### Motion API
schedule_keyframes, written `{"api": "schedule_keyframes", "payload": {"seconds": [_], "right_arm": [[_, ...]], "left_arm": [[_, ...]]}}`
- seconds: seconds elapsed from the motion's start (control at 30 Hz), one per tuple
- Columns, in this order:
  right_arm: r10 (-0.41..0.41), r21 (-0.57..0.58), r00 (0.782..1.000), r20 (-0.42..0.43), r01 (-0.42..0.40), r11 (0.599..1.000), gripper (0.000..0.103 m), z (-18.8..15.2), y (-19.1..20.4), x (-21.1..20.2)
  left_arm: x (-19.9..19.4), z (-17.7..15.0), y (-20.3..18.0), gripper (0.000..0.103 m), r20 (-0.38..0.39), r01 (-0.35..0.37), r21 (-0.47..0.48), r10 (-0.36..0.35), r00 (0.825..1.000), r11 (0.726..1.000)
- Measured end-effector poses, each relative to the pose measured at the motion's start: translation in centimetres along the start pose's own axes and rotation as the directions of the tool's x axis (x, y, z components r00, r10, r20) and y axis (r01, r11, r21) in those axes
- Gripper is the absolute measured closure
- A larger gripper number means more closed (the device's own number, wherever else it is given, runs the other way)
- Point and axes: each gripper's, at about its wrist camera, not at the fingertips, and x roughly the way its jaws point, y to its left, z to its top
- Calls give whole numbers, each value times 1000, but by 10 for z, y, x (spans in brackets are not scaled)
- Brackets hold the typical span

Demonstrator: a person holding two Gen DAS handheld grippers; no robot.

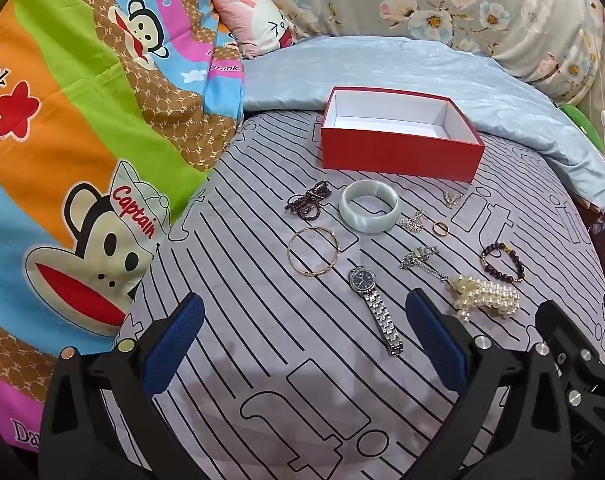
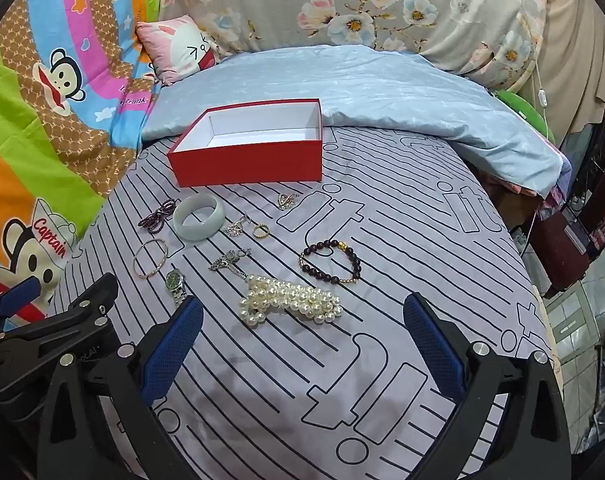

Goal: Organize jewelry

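Bright even light, soft shadows, strong fisheye bending at edges

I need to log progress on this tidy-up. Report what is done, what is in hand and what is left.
Done: nothing yet; the open red cardboard box shows only its bare white inside.
In hand: nothing; the left gripper and right gripper are both open, above the striped sheet.
Left: everything, including the pale green jade bangle, silver metal wristwatch, white pearl strand and dark beaded bracelet.

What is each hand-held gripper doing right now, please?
Left hand-held gripper: open, holding nothing.
Right hand-held gripper: open, holding nothing.
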Motion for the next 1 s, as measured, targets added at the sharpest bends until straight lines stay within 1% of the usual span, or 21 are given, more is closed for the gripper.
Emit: {"api": "schedule_keyframes", "payload": {"seconds": [0.17, 1.0], "right_arm": [[1, 3, 1000, 1, -1, 1000, 5, -1, -1, 0], [3, 6, 1000, 7, -3, 1000, 5, 2, -4, -1]], "left_arm": [[-3, -3, -3, 5, 3, -5, -5, 5, 1000, 1000], [-4, 1, -5, 5, 9, -1, 2, 1, 1000, 1000]]}}
